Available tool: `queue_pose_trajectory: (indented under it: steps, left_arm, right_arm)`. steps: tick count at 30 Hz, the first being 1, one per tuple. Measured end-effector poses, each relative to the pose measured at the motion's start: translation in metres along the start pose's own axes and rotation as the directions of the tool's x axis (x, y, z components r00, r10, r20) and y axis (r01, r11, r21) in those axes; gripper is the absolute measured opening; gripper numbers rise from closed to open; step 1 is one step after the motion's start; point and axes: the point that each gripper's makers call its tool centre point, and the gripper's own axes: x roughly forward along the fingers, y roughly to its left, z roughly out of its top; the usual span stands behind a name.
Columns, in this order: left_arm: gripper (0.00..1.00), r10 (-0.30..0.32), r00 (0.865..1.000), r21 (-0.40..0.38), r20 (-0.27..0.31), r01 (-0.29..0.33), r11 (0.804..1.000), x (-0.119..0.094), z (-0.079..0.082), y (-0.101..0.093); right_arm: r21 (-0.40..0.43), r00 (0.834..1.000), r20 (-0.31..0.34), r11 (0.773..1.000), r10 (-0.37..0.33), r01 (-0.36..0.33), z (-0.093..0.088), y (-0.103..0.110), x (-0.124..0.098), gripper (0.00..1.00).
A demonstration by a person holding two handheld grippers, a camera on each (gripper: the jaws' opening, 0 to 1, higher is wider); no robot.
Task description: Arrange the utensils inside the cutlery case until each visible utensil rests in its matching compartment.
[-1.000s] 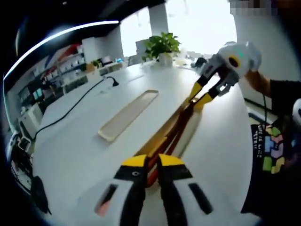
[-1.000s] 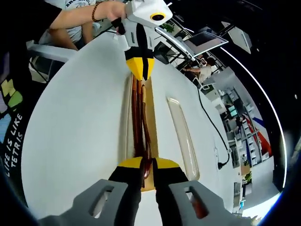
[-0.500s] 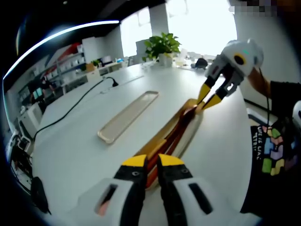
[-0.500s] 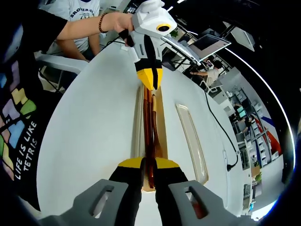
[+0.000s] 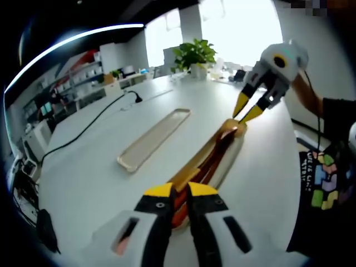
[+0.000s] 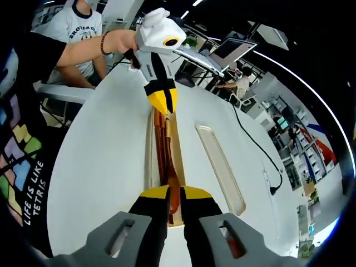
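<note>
Cutlery case (image 5: pixel 231 158) lies on the white table (image 5: pixel 100 144), long reddish utensils (image 5: pixel 214 158) inside. Left gripper (image 5: pixel 178 192) pinches their near ends; right gripper (image 5: pixel 248 108) hovers spread above the far ends. They look stiff, light and slick; grip mid-handle

1. The left gripper view is taken from low over one end of the cutlery case (image 5: pixel 214 158), looking along its length toward a potted plant (image 5: pixel 192 55) and bright windows.
2. The right gripper view is taken from the opposite end, facing back.
3. The case (image 6: pixel 167 153), lid tray (image 6: pixel 219 167) and white table (image 6: pixel 100 161) are shared by both.
</note>
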Motion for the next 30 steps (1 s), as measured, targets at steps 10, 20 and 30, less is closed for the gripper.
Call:
queue_pose_trajectory:
  steps: [10,20,30]
  left_arm:
    - [0.12,-0.031,1.000,0.044,0.000,0.031,0.999,-0.004,-0.001,-0.013]
    - [0.19,-0.034,0.999,0.098,0.008,0.033,0.995,-0.002,0.001,-0.018]
    - [0.20,-0.024,1.000,0.093,0.009,0.024,0.995,-0.002,0.001,-0.016]
  right_arm:
    - [0.067,0.997,-0.047,0.996,0.063,-0.060,-0.004,0.000,0.018,0.03]
    - [0.032,0.992,-0.080,0.995,0.101,-0.099,-0.006,0.010,0.018,0.03]
    - [0.016,0.986,-0.108,0.992,0.128,-0.127,-0.011,0.018,0.021,0.03]
